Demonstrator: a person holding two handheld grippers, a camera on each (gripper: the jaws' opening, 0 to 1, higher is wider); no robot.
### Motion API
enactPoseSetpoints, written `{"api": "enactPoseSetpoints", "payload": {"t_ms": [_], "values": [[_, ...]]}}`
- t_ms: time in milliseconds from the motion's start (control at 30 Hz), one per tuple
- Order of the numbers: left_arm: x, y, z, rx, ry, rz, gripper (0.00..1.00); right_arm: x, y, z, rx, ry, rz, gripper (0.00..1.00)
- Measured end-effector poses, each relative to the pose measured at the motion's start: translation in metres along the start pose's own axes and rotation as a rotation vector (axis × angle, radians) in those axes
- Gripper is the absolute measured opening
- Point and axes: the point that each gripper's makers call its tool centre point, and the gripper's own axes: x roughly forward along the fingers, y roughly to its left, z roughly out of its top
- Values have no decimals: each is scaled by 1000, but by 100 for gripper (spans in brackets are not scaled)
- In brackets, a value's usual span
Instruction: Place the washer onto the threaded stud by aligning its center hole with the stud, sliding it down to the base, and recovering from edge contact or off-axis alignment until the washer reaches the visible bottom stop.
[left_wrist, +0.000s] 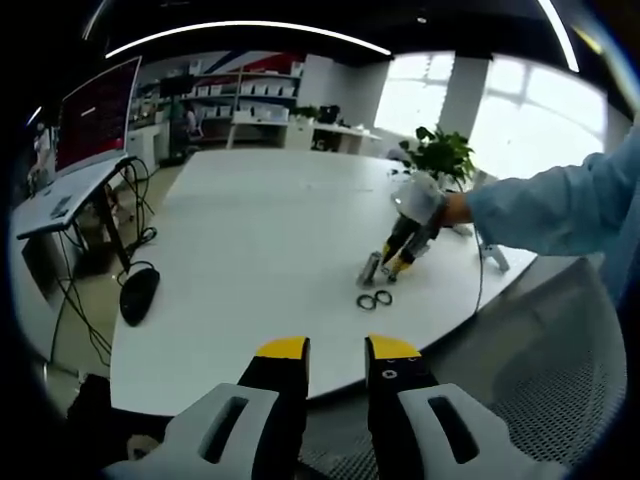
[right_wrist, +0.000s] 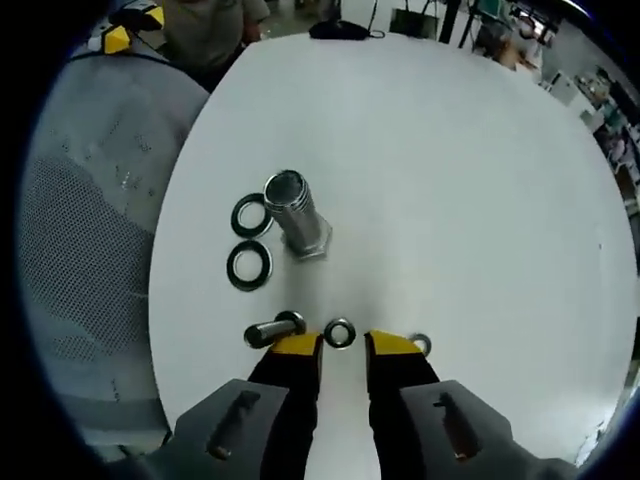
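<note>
Right hand-held gripper (right_wrist: 340, 345) low over table (right_wrist: 450, 150), jaws straddling small washer (right_wrist: 340, 332).

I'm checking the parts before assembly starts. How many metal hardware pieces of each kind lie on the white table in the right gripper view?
Large threaded stud standing on its hex base: 1
Large dark washers beside the stud: 2
Small bolt lying on its side: 1
Small rings or nuts near the right gripper, one ahead of the jaw tips, one partly hidden: 2
Total: 6
</note>
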Motion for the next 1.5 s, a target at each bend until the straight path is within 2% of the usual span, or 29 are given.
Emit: {"api": "enactPoseSetpoints", "payload": {"t_ms": [167, 600, 733, 833, 933, 1133, 1500], "values": [[0, 0, 0, 2, 1, -3, 20, 1, 1, 1, -28, 5, -10, 17], [0, 1, 1, -5, -5, 0, 20, 0, 1, 2, 20, -19, -38, 14], [0, 0, 1, -5, -5, -1, 20, -8, 4, 4, 41, -44, -43, 14], [0, 1, 1, -6, -7, 0, 20, -17, 6, 6, 107, -94, -31, 14], [0, 1, 1, -4, -6, 0, 20, -27, 4, 4, 109, -94, -48, 14], [0, 0, 1, -3, -5, -1, 20, -47, 1, 4, 142, -136, -77, 14], [0, -1, 1, 0, -3, -5, 20, -71, 12, 10, 154, -194, -113, 14]]}}
